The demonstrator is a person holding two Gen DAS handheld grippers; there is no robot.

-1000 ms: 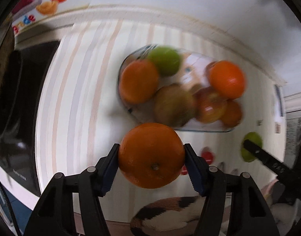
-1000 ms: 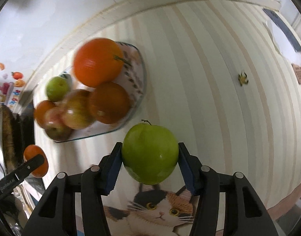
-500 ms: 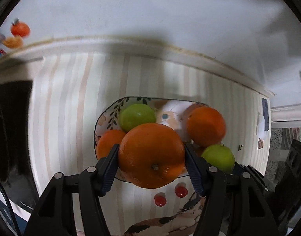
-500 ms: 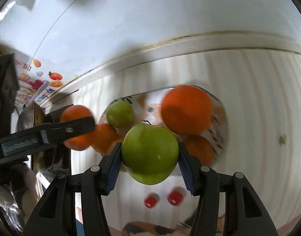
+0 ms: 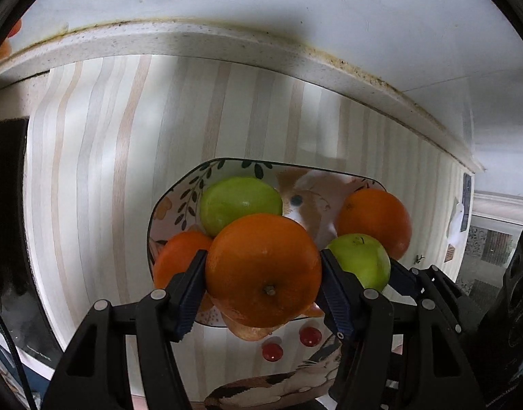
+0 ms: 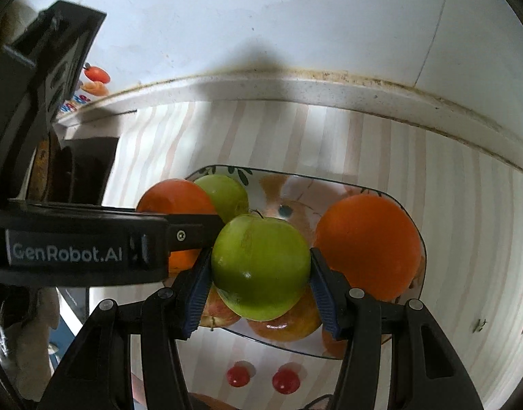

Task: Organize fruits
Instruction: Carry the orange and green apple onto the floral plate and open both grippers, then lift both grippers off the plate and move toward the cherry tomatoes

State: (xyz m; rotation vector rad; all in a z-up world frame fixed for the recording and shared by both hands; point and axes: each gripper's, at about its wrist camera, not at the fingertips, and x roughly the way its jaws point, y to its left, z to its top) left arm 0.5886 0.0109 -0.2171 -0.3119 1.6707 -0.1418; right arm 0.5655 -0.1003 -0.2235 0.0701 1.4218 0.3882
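Note:
My left gripper (image 5: 263,273) is shut on an orange (image 5: 263,270) and holds it over the near edge of a patterned fruit plate (image 5: 179,188). My right gripper (image 6: 259,270) is shut on a green apple (image 6: 259,266) over the same plate (image 6: 329,186); this apple also shows in the left wrist view (image 5: 360,263). On the plate lie another green apple (image 5: 239,201), two oranges (image 5: 376,220) (image 5: 174,259) and reddish apples (image 6: 285,324). The left gripper's finger (image 6: 90,247) crosses the right wrist view at the left.
The plate stands on a striped counter mat (image 5: 97,171) by a white wall ledge (image 5: 227,41). A dark stove area (image 5: 5,205) lies to the left. Two small red balls (image 6: 261,377) and a cat picture (image 5: 268,389) lie near the front edge.
Both grippers have moved forward to the plate and now hover side by side over it, each still holding its fruit.

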